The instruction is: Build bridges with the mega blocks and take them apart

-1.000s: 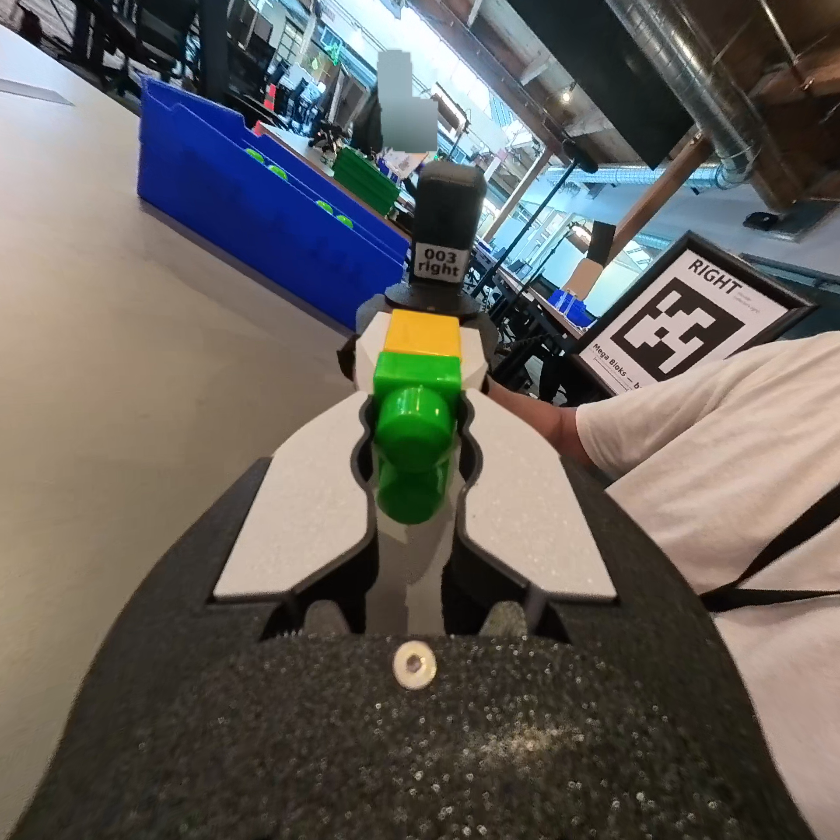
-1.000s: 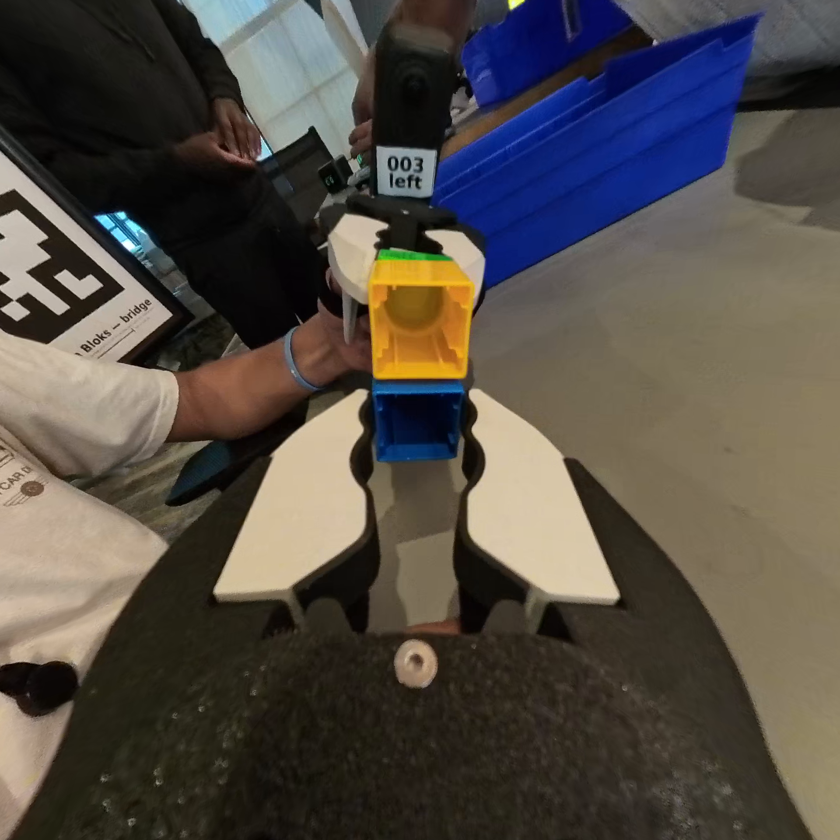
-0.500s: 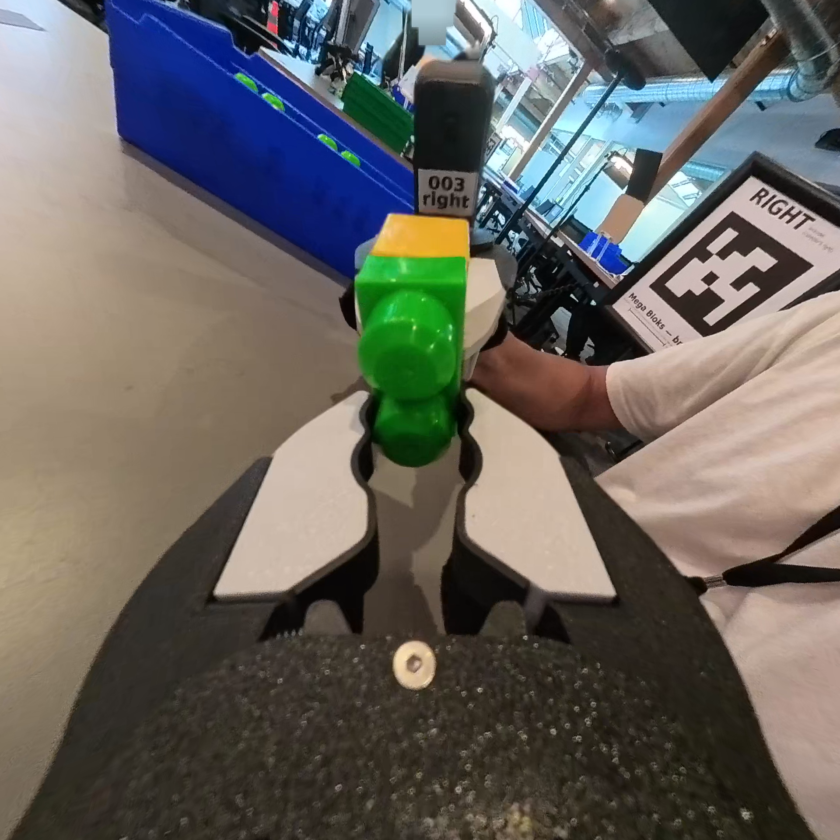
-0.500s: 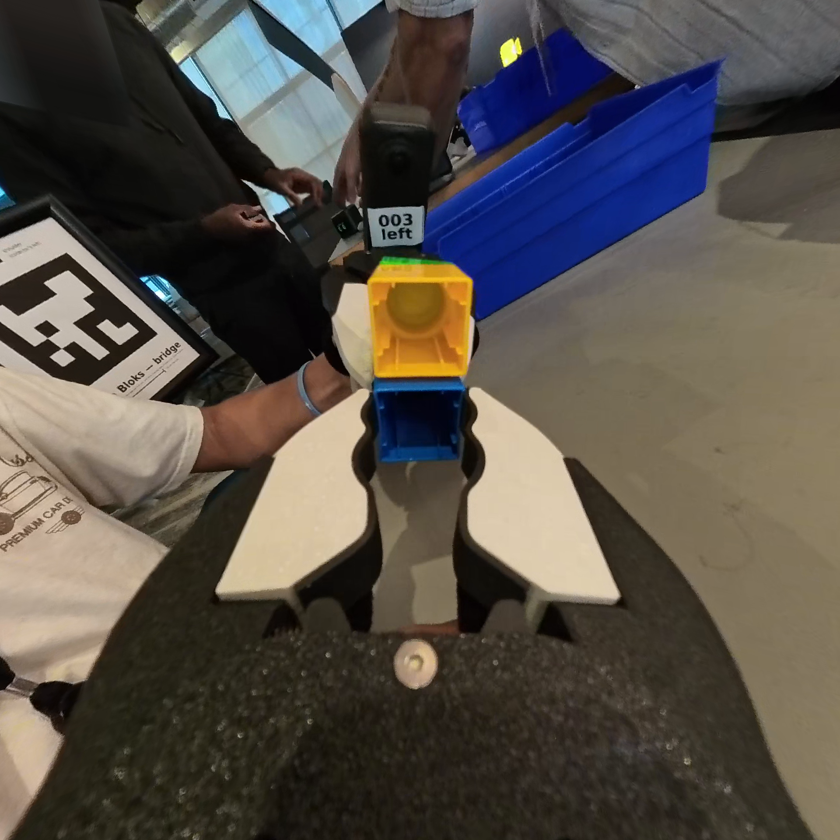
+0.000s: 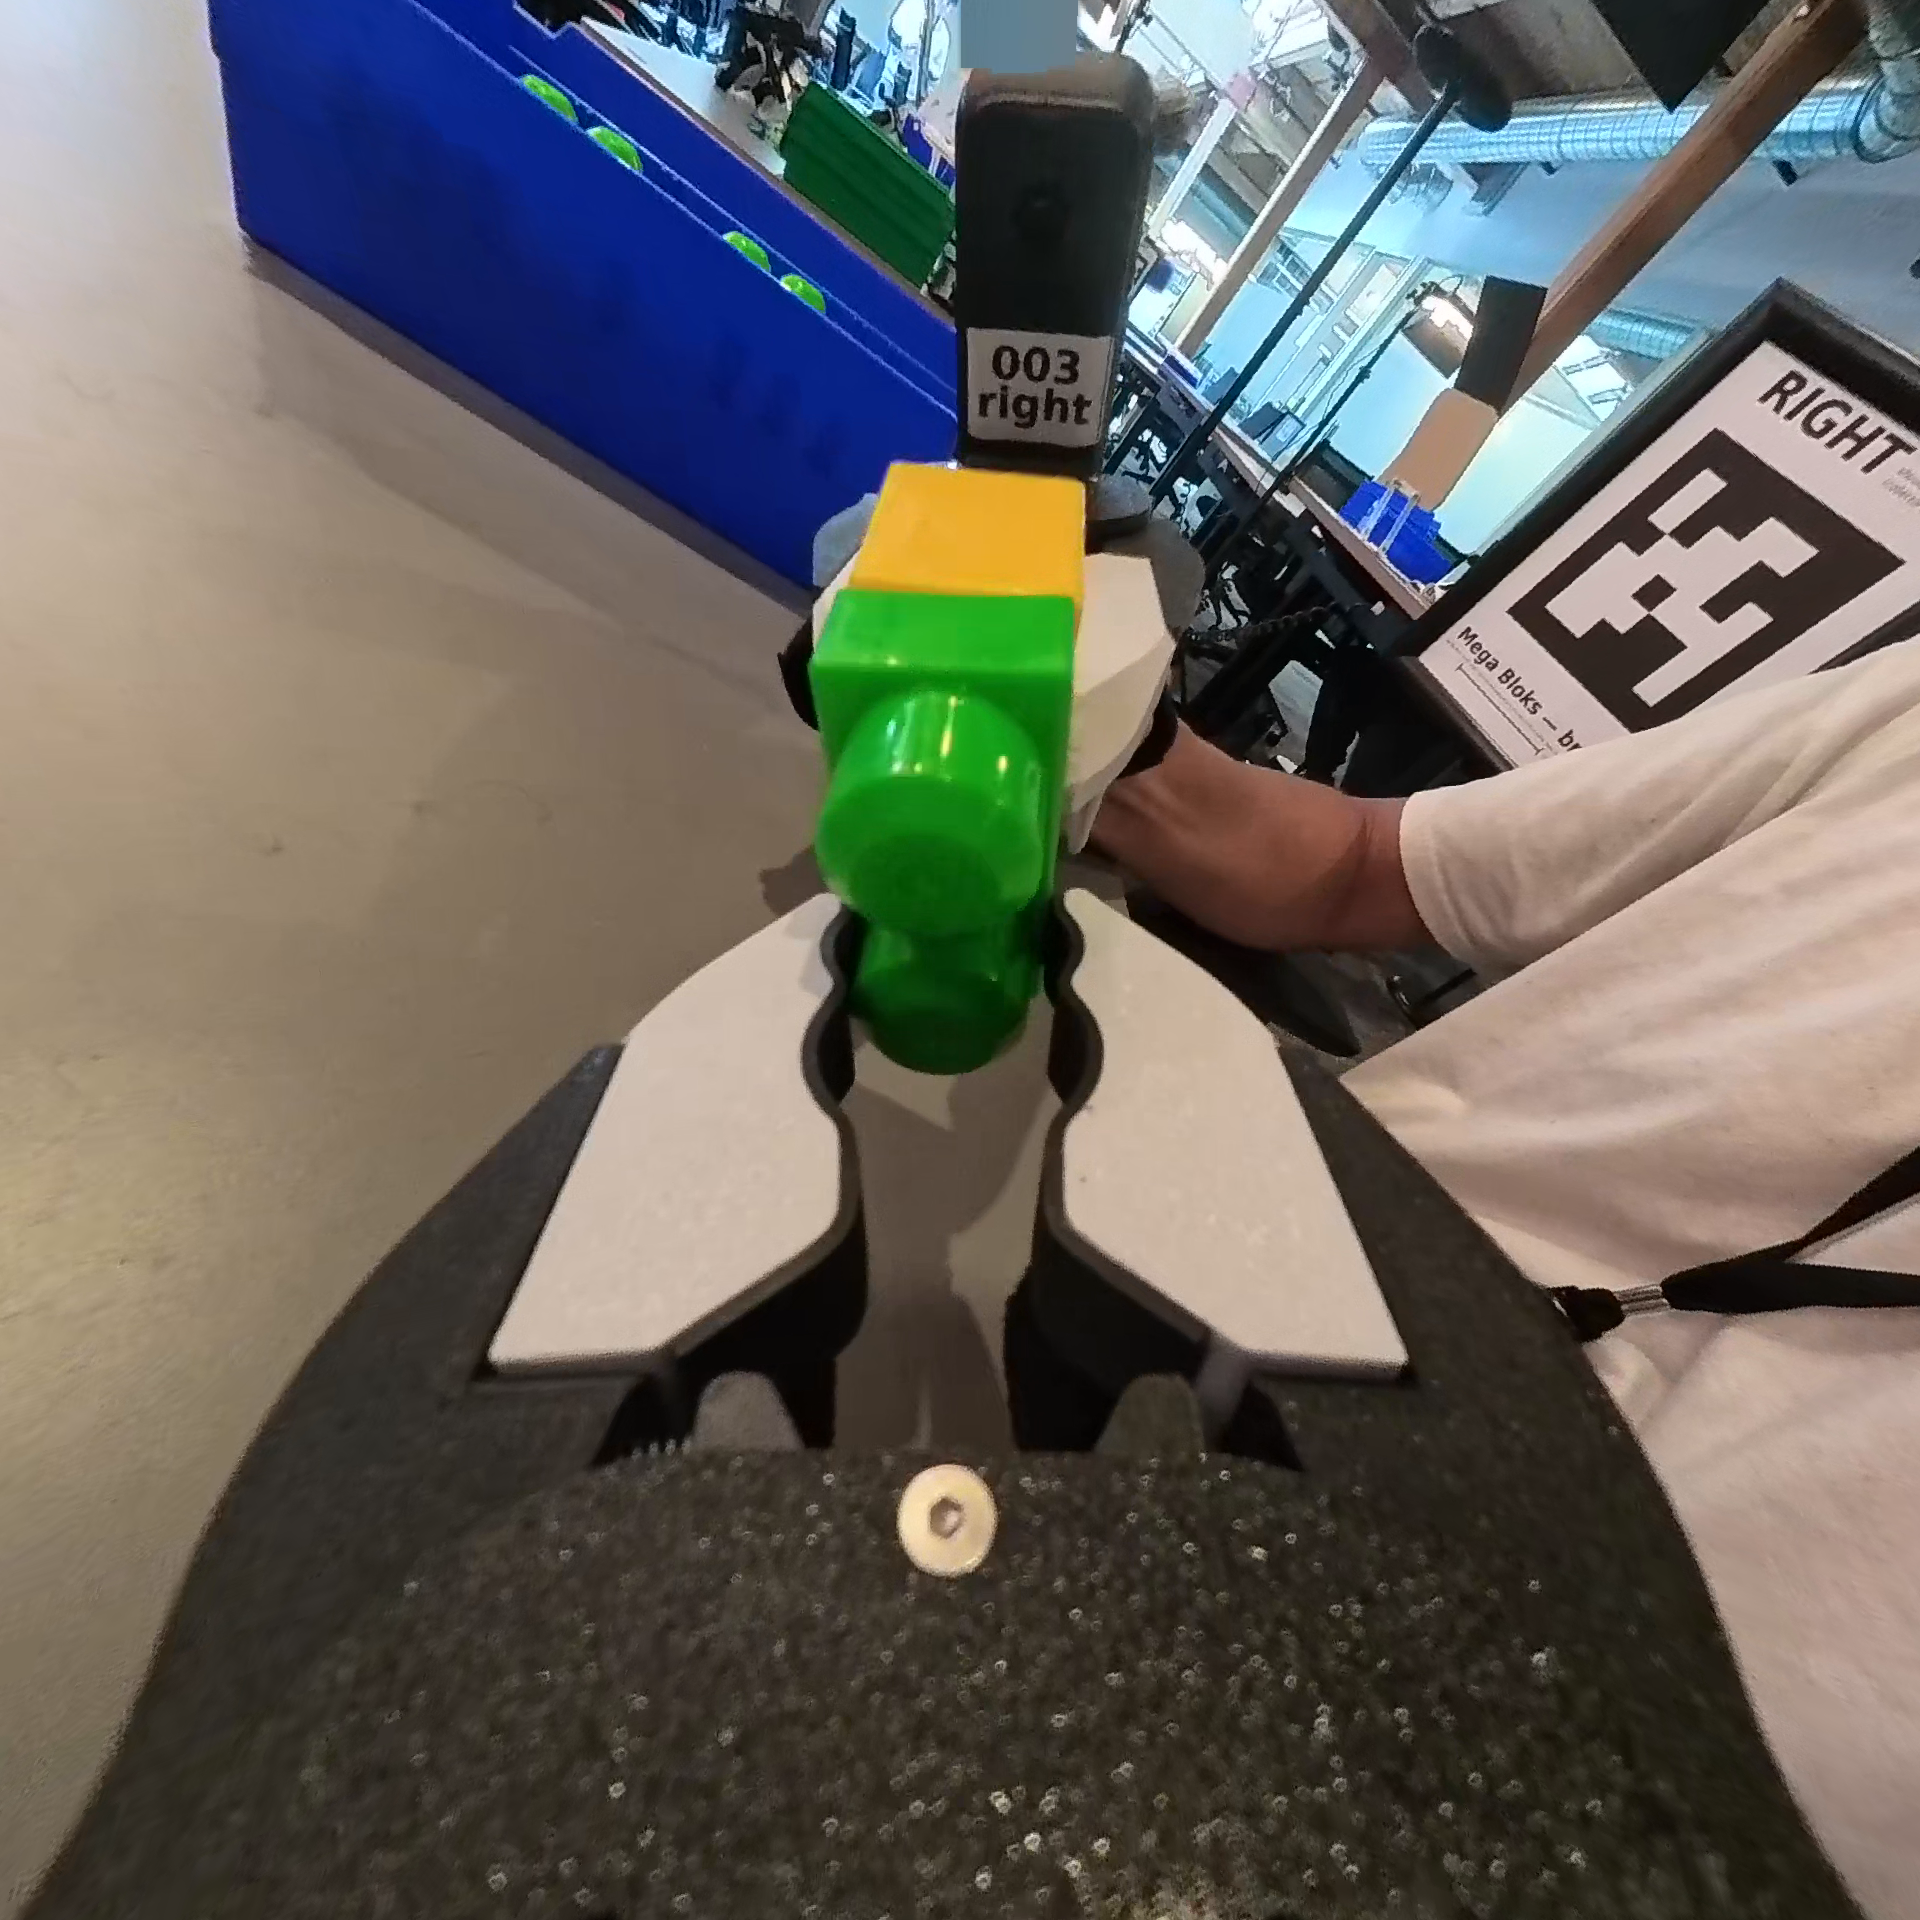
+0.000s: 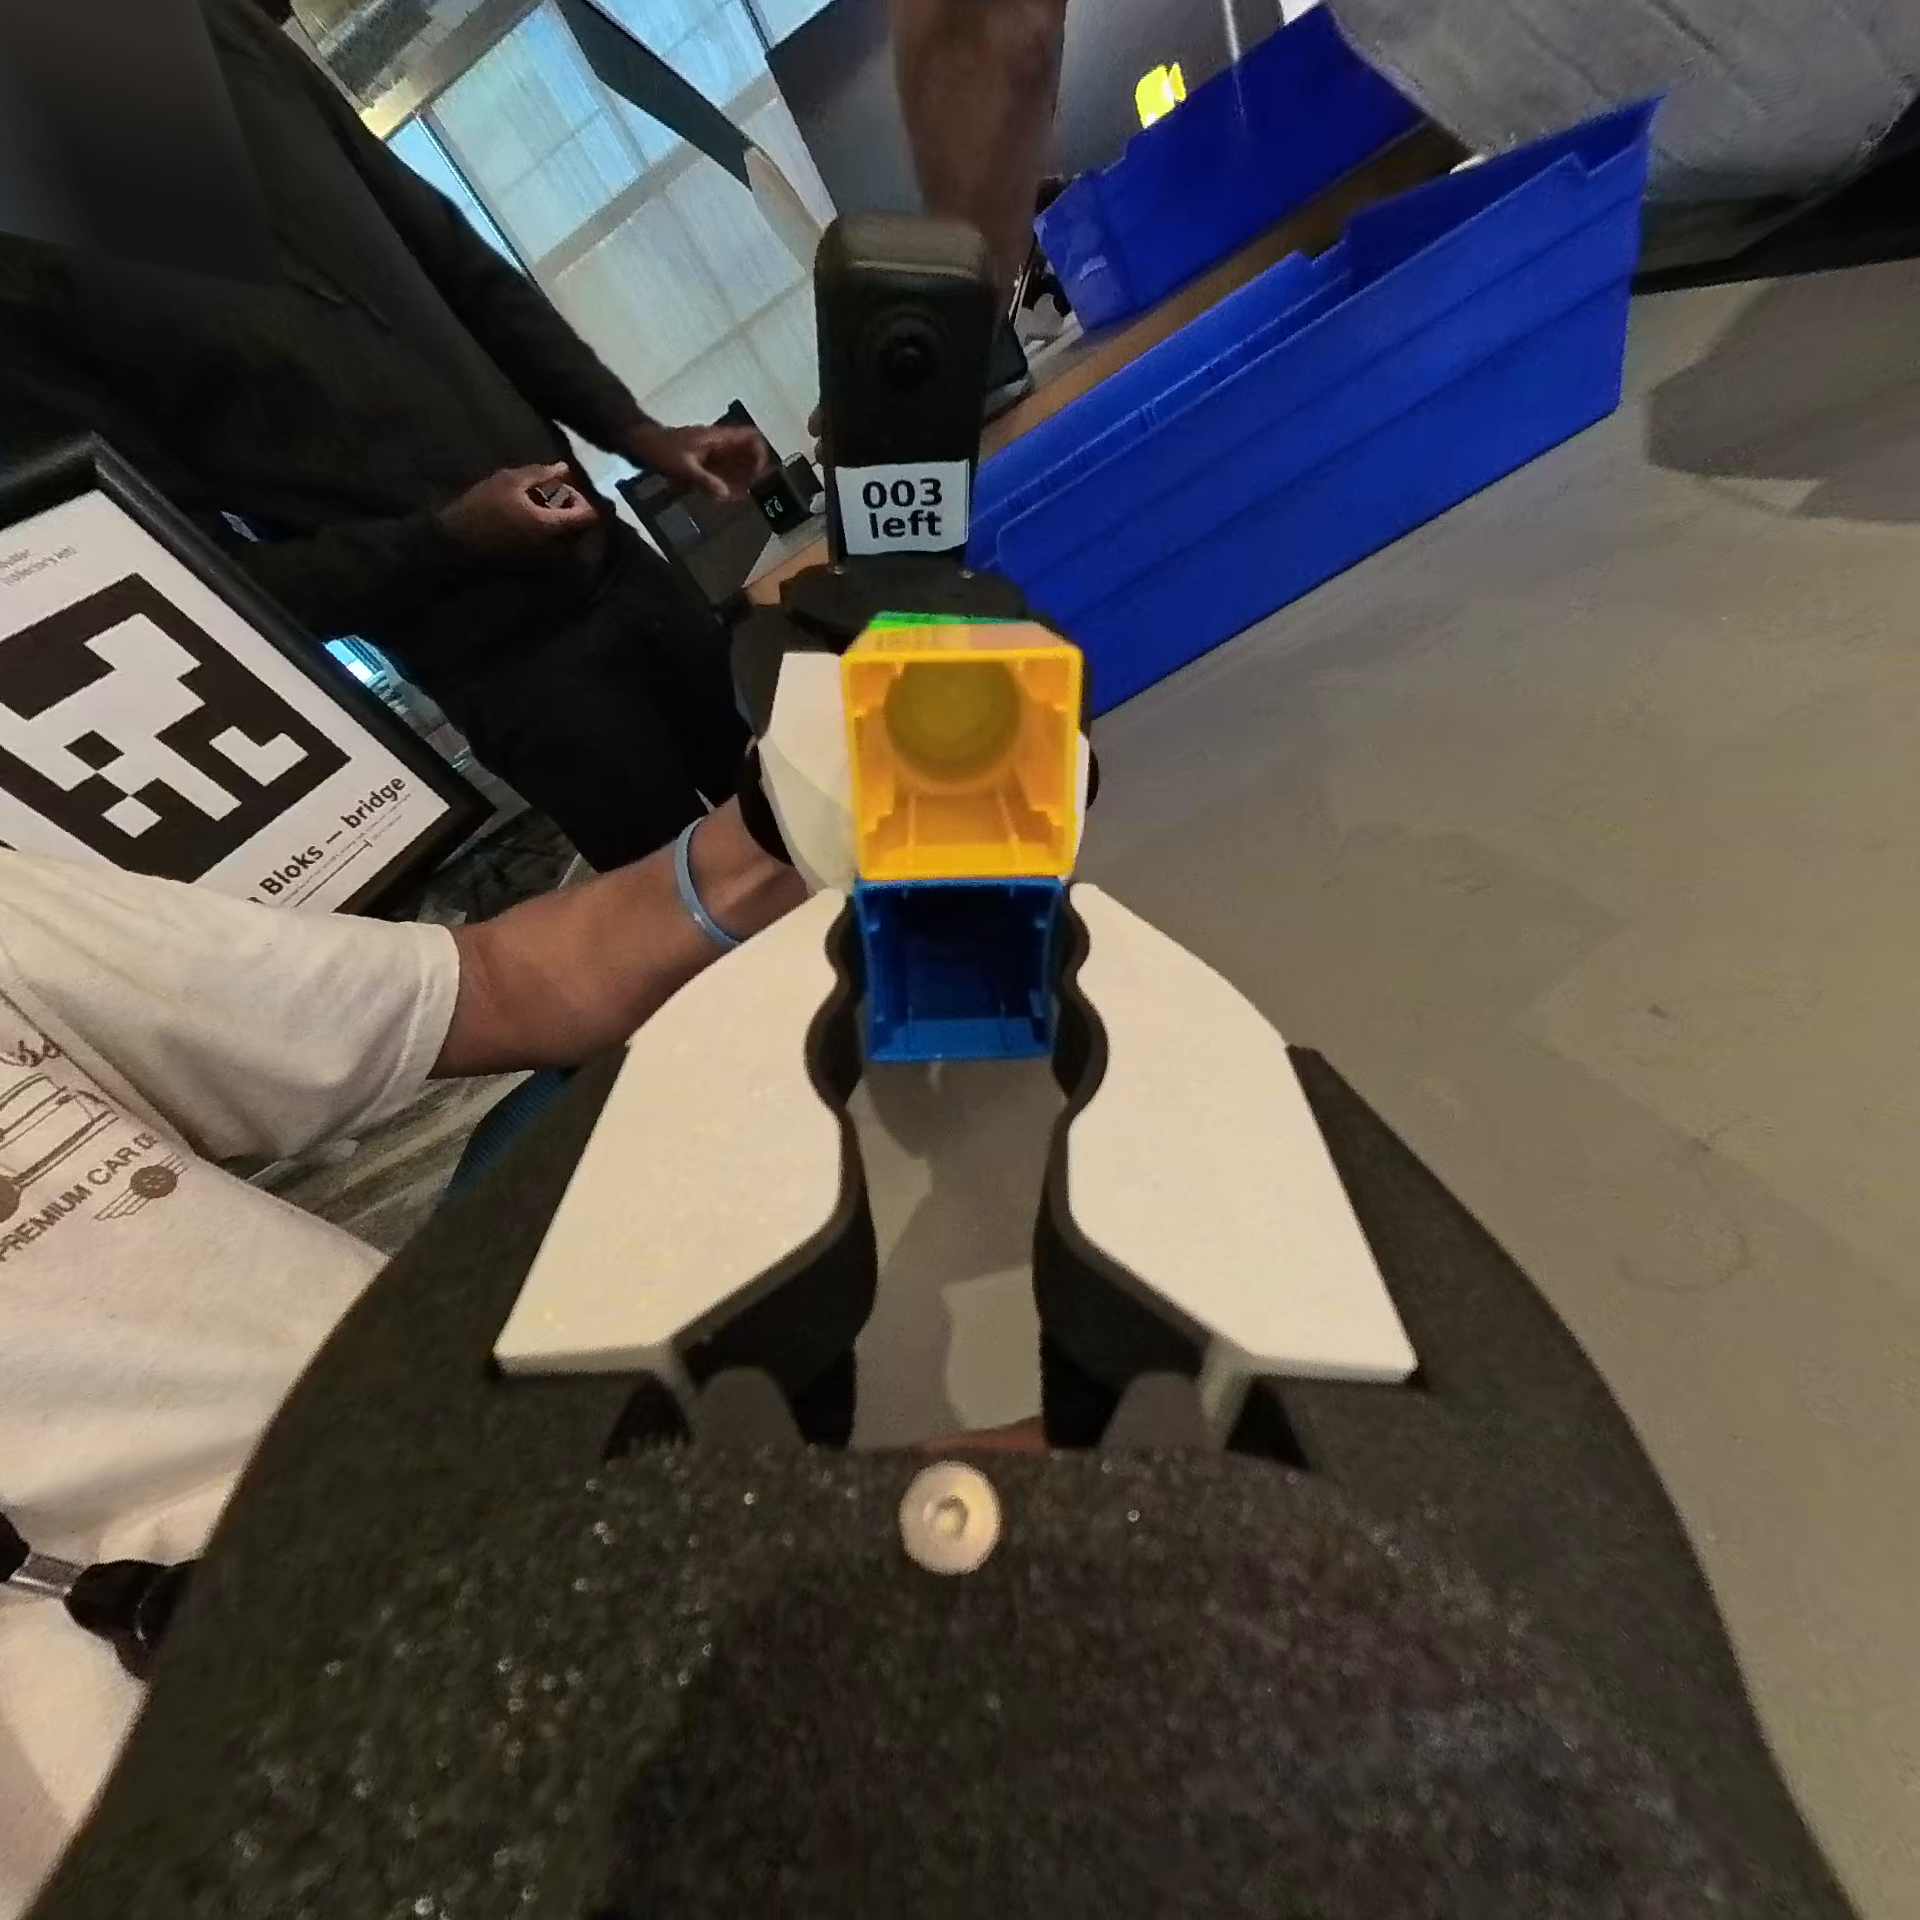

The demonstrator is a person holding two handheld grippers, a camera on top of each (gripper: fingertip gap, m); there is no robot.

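The left hand-held gripper (image 5: 943,971) is closed on the lower stud of a green block (image 5: 940,769), its white fingers (image 5: 717,1164) pressed to either side. A yellow block (image 5: 971,545) sits behind the green one, and the facing right hand-held gripper (image 5: 1117,675) shows at 12 o'clock behind it.

In the right wrist view, the right hand-held gripper (image 6: 956,977) is clamped on a blue block (image 6: 956,971), hollow underside toward the camera. The yellow block (image 6: 961,758) touches it directly above, also open side forward, with a sliver of the green block (image 6: 914,619) along its top edge. The left hand-held gripper (image 6: 821,769) stands behind the stack.

The blocks are held in the air over the grey bench (image 5: 312,727). A blue bin (image 5: 540,312) lies at 11 o'clock in the left view, and a framed marker sign (image 5: 1704,582) at 2 o'clock
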